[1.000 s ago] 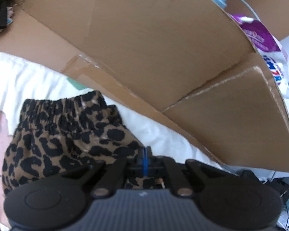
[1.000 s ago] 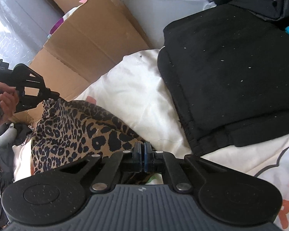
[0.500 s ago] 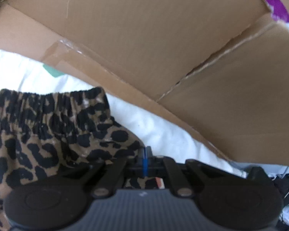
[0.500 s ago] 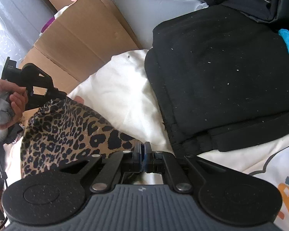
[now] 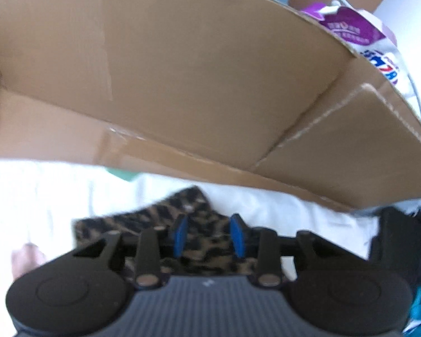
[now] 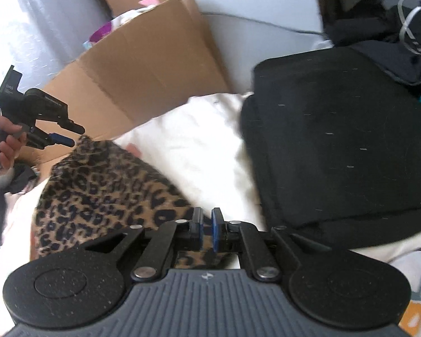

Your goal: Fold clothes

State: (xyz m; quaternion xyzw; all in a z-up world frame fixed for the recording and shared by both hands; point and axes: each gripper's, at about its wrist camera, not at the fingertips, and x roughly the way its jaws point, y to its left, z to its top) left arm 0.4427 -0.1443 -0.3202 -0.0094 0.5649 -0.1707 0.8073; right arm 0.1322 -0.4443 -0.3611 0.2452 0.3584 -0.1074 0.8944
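Observation:
A leopard-print garment (image 6: 103,185) lies rumpled on the white bedsheet (image 6: 199,140). In the left wrist view, which is blurred, my left gripper (image 5: 207,233) hovers over its edge (image 5: 193,210). The blue pads (image 5: 179,233) stand well apart and are opening, with cloth below them but none pinched. From the right wrist view, the left gripper (image 6: 75,136) sits just beside the garment's raised corner. My right gripper (image 6: 206,226) is at the near corner. Its jaws are opening by a narrow gap, and leopard cloth shows behind the gap, not pressed.
A flattened cardboard box (image 5: 182,70) leans along the bed's far side (image 6: 143,64). A folded black garment (image 6: 336,154) lies to the right on the sheet, with a dark bag (image 6: 393,28) behind it. A purple-and-white packet (image 5: 359,31) sticks up behind the cardboard. A hand (image 6: 5,140) holds the left gripper.
Both grippers were shut on the leopard garment's corners; now their jaws have parted, the left widely, the right slightly. The left gripper has lifted off the cloth, and the garment has dropped onto the sheet.

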